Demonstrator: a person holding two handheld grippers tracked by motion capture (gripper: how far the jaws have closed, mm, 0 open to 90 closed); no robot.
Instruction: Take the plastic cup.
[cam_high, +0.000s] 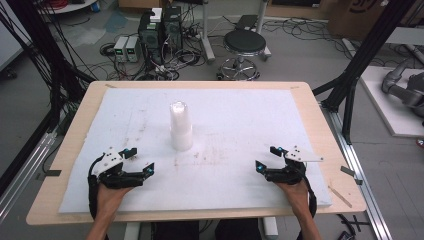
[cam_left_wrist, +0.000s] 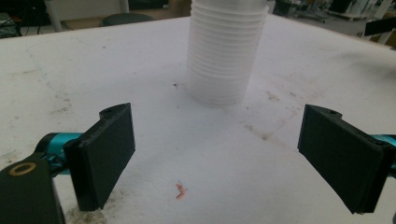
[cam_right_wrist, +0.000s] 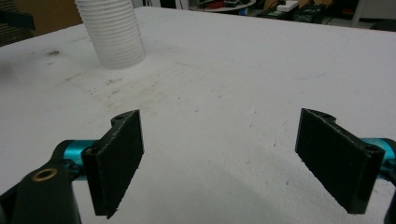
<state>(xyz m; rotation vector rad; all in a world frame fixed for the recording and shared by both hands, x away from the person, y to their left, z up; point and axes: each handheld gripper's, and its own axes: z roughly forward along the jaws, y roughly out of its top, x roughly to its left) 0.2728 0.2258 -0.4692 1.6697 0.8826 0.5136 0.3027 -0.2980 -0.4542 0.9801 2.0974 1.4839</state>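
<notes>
High view: my left gripper rests at lower left of the frame on the white foam sheet, jaws spread wide with nothing between them. My right gripper rests at lower right on the same sheet, jaws likewise apart and empty. A stack of white cups stands upright at centre frame, well apart from both grippers. The sheet covers a wooden table and carries scattered dirt marks. Left gripper view: the cups stand at upper centre; a small red fleck lies on the sheet at lower centre. Right gripper view: the cups sit at upper left.
</notes>
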